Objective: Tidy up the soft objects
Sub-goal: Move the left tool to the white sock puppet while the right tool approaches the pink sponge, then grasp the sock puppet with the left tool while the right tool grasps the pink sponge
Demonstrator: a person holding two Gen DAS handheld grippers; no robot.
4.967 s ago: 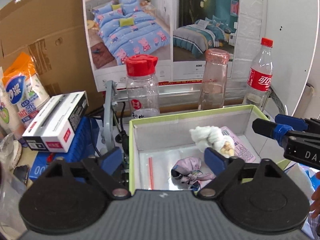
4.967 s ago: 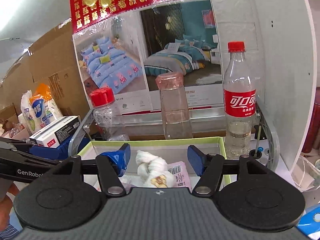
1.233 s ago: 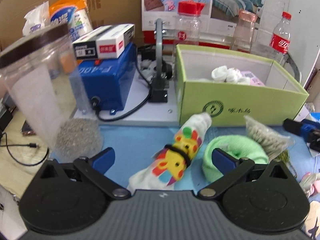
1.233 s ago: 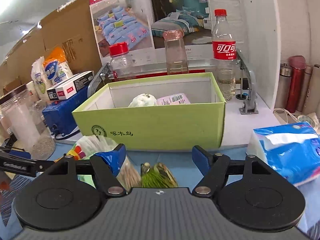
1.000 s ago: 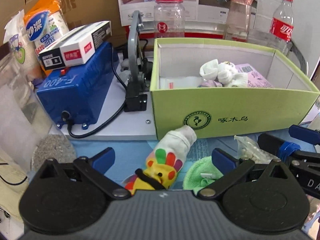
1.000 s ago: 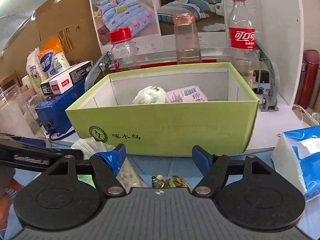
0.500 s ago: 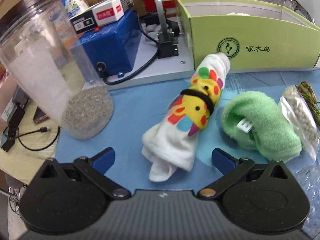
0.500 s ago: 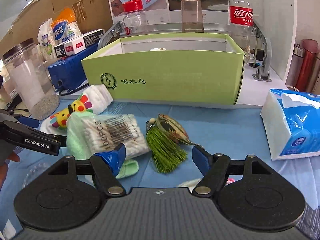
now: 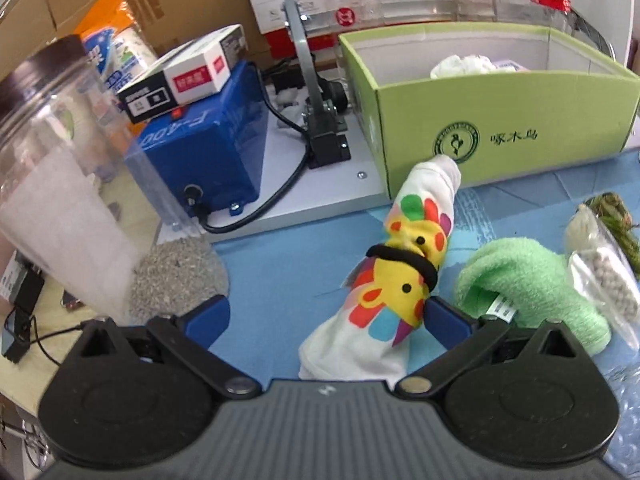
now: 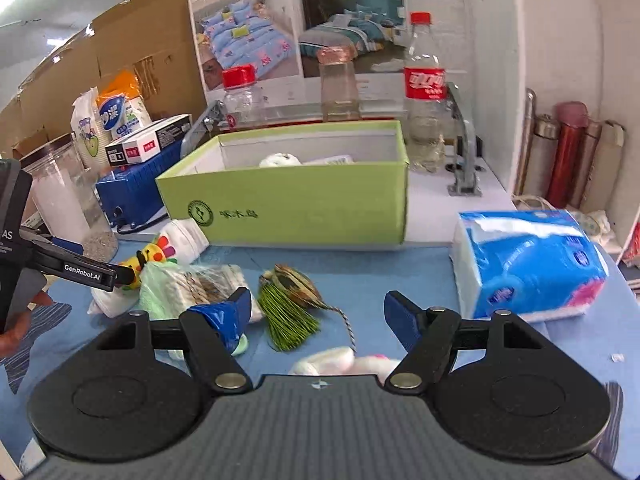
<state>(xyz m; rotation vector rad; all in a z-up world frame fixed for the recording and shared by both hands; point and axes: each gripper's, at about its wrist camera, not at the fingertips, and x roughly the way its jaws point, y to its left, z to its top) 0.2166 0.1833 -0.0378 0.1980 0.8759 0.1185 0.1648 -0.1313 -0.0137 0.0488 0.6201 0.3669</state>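
A rolled white sock with a yellow cartoon print and black band (image 9: pixel 400 280) lies on the blue mat, its near end between the fingers of my open left gripper (image 9: pixel 326 318). A green rolled towel (image 9: pixel 532 284) lies just right of it. The green box (image 9: pixel 500 120) behind holds a white sock bundle (image 9: pixel 460 66). My right gripper (image 10: pixel 318 316) is open and empty above a green tassel (image 10: pixel 288 312) and a pink-white soft item (image 10: pixel 340 362). The left gripper's finger (image 10: pixel 86 272) reaches the sock (image 10: pixel 148 256) at the left of the right wrist view.
A clear jar of granules (image 9: pixel 60 184) stands left. A blue machine (image 9: pixel 200 152) with a cable and boxes sits behind. A cotton swab bag (image 10: pixel 200 280), a blue tissue pack (image 10: pixel 528 260), bottles (image 10: pixel 424 92) and thermoses (image 10: pixel 568 152) are around the box.
My left gripper has moved forward and lower over the cartoon sock, whose near end now sits between its fingers. My right gripper has pulled back and risen slightly, still open.
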